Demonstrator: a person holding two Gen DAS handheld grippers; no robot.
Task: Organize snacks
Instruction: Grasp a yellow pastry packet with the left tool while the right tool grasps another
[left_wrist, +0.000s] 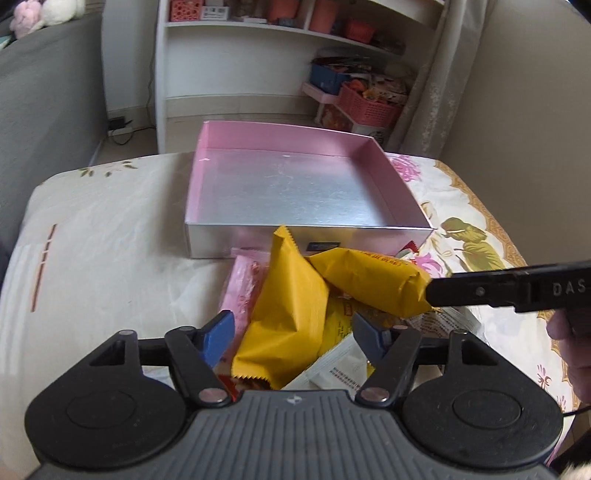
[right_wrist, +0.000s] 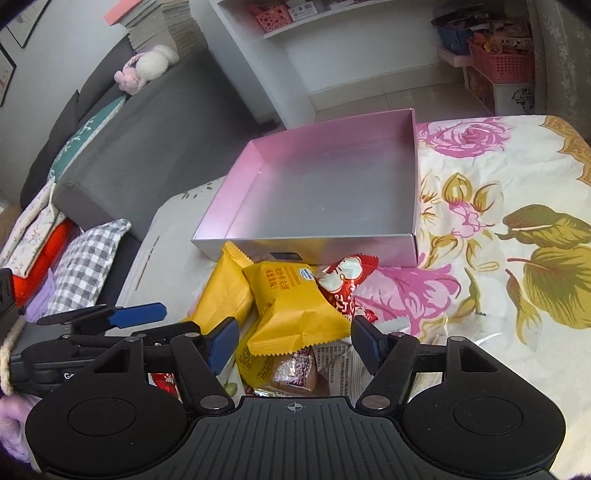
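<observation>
While the snack pile lies just in front of the silver box (left_wrist: 310, 192), whose pink-lined inside holds nothing, the left wrist view shows the left gripper (left_wrist: 293, 338) with its blue pads on either side of a tall yellow packet (left_wrist: 284, 314). The jaws stand half-parted; whether the pads already press the wrapper I cannot tell. From three o'clock the right gripper's black finger (left_wrist: 480, 291) comes in against the end of a second yellow packet (left_wrist: 373, 282), which leans across the first toward the box. A pink packet (left_wrist: 240, 291) lies at nine o'clock of the pile.

In the right wrist view the right gripper (right_wrist: 293, 341) brackets the lower end of that second yellow packet (right_wrist: 295, 310), jaws likewise half-parted, contact unclear. At one o'clock from it sits a red-and-white packet (right_wrist: 343, 280); the left gripper (right_wrist: 136, 317) shows at nine o'clock. The flowered cloth (right_wrist: 517, 184) lies under everything.

These packets look light, puffed with air and slick-skinned, with soft cake or biscuit inside that would probably crush. I judge the best hold is across the packet's body or on the flat crimped seam, closed gently so the foil does not slide out.
</observation>
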